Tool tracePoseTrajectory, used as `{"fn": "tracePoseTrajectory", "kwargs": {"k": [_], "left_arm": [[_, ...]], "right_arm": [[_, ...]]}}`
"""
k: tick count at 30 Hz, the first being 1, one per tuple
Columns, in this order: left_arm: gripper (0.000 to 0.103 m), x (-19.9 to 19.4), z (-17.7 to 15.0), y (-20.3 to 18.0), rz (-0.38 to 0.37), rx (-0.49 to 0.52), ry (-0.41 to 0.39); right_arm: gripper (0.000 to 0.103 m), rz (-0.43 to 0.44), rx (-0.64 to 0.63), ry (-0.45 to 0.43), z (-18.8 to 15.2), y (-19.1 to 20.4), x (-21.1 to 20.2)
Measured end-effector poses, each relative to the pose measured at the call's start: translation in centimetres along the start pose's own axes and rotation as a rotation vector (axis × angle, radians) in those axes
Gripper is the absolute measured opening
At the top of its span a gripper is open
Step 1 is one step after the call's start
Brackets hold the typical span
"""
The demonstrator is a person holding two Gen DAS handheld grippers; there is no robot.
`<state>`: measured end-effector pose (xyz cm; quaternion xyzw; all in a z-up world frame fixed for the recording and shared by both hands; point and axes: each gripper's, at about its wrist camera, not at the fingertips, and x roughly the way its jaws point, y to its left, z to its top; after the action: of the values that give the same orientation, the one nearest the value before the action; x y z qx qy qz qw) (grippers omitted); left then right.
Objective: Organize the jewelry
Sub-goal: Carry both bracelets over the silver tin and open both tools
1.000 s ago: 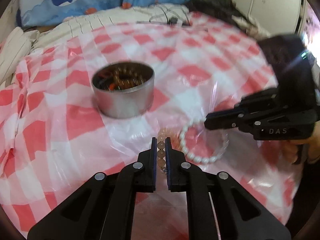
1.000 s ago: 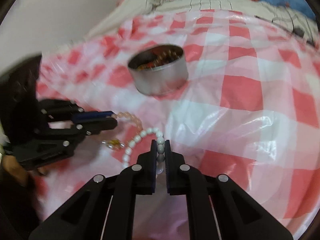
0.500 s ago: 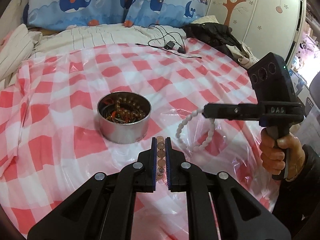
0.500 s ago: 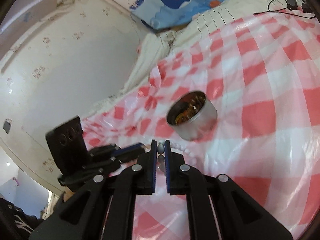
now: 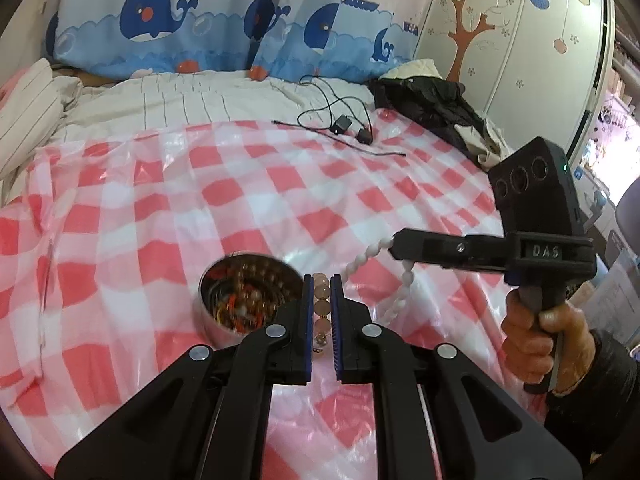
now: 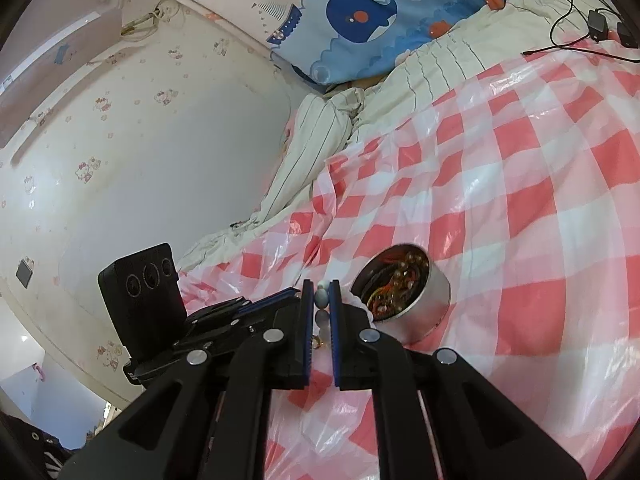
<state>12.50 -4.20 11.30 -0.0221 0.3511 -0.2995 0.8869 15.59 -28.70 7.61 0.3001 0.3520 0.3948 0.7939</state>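
Note:
My left gripper [image 5: 321, 280] is shut on a peach bead bracelet [image 5: 321, 307] that hangs between its fingers, lifted off the cloth. Just left of it sits a round steel tin [image 5: 247, 300] holding several bead strings. My right gripper [image 5: 396, 242] comes in from the right, shut on a white pearl bracelet [image 5: 402, 284] that dangles below its tip. In the right wrist view the right gripper [image 6: 321, 286] pinches a pale pearl [image 6: 321, 298], the tin [image 6: 404, 298] lies just to its right, and the left gripper [image 6: 296, 291] reaches in from the left.
A red and white checked plastic sheet [image 5: 280, 184] covers the bed. Black cables and a charger [image 5: 344, 124] lie at its far edge, with a dark jacket [image 5: 432, 104] at the back right. A person's hand [image 5: 536, 332] grips the right handle. Whale pillows [image 5: 160, 28] line the wall.
Both grippers rose off the cloth, each lifting its bracelet into the air. The pearl bracelet now hangs free to the right of the tin, and both views tilted upward.

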Motion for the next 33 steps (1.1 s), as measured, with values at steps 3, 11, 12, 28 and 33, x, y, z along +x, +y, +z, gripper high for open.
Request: {"fn": "tracePoseTrajectory", "kwargs": {"k": [3,11,12,28,33], "left_arm": [[0.007,0.5,0.8,0.4,-0.010,-0.009,-0.016],[0.009,6.2,-0.3,6.3,0.154,-0.123,0.131],[0.014,5.8,-0.6,6.4,0.159,-0.120,0.123],[0.051,0.1,-5.5,1.7,0.238,-0.031,0.101],[0.066,-1.0,-8.1,-1.6,0.283,0.028,0.108]], "right_arm": [[0.008,0.002,-0.009,-0.006,1.0,0.1,0.6],[0.008,-0.180,-0.102,0.109,2.3,-0.6,7.9],[0.008,-0.202,-0.103,0.144,1.8,-1.0,9.3],[0.056,-0.366,-0.199,0.122,-4.3,1.6,4.2],[0.063,-0.510,-0.225,0.111,-8.6,2.7,1.6]]}}
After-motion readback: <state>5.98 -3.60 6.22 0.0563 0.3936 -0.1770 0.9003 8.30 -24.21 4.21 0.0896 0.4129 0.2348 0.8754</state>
